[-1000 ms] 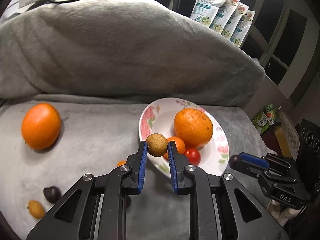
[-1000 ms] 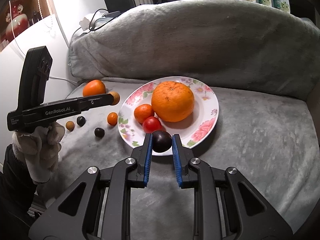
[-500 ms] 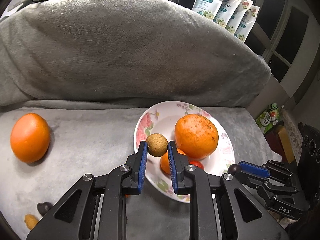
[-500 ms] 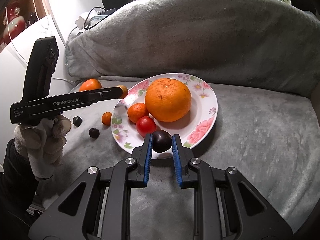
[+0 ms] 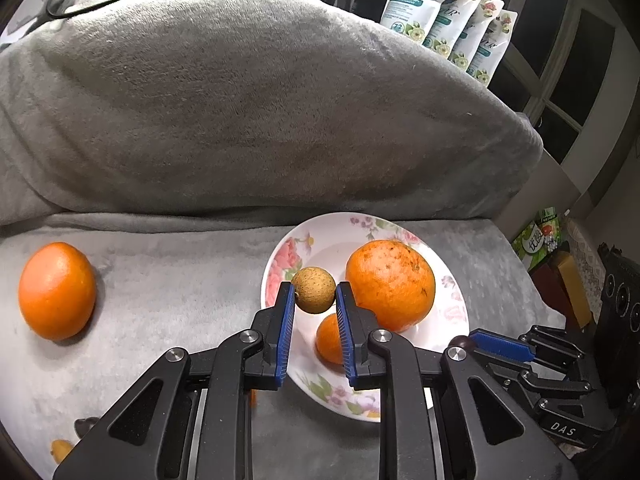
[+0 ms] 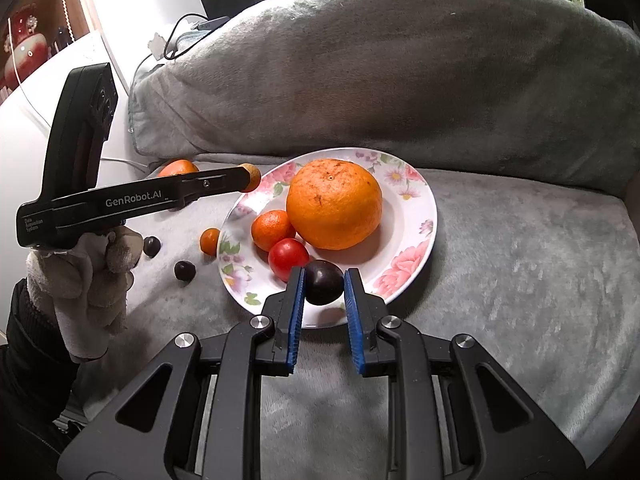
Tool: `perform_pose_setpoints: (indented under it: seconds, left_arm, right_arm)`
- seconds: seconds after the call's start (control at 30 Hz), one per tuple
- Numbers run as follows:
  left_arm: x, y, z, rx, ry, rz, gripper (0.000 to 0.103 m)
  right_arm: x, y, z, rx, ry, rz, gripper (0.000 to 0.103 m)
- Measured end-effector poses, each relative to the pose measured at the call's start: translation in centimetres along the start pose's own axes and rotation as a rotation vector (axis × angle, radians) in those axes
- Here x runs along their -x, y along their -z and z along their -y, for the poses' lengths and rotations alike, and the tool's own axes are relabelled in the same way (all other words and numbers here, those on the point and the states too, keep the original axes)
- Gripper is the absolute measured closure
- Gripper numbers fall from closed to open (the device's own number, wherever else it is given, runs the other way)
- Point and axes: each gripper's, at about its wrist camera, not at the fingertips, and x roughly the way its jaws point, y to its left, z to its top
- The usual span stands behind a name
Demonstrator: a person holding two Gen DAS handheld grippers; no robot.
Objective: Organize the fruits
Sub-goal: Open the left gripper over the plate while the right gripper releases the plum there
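Note:
My left gripper is shut on a small tan round fruit, held over the left rim of the floral plate. My right gripper is shut on a dark purple fruit above the plate's near edge. On the plate lie a big orange, a small mandarin and a red tomato. In the right wrist view the left gripper reaches in from the left with the tan fruit. The right gripper's tip shows at the lower right of the left wrist view.
An orange lies on the grey blanket left of the plate. A small mandarin and two dark fruits sit left of the plate. A bulky grey cushion rises behind. A gloved hand holds the left gripper.
Both grippers have come nearer to the plate, each keeping its fruit. The left gripper's tan fruit now hangs over the plate's left rim.

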Motion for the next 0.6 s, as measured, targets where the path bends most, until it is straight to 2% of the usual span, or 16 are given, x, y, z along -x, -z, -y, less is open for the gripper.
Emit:
perform_pose_setpoints:
  seconds: [0.2, 0.37, 0.4, 0.53, 0.6]
  left_arm:
    - [0.18, -0.12, 0.19, -0.004, -0.002, 0.008, 0.083]
    - [0.46, -0.32, 0.44, -0.01, -0.001, 0.018, 0.073]
    - [0.51, -0.34, 0.46, -0.012, -0.001, 0.02, 0.071]
    - [0.58, -0.32, 0.57, -0.015, -0.003, 0.025, 0.069]
    - [0.7, -0.33, 0.69, -0.019, -0.008, 0.033, 0.05]
  right_arm:
    - [0.12, -0.03, -0.19, 0.002, 0.005, 0.004, 0.082]
    - [0.21, -0.07, -0.28, 0.004, 0.004, 0.007, 0.081]
    - [0.25, -0.07, -0.3, 0.004, 0.005, 0.008, 0.078]
    - [0.54, -0.13, -0.48, 0.009, 0.013, 0.026, 0.047]
    - [0.67, -0.16, -0.63, 0.014, 0.015, 0.029, 0.04]
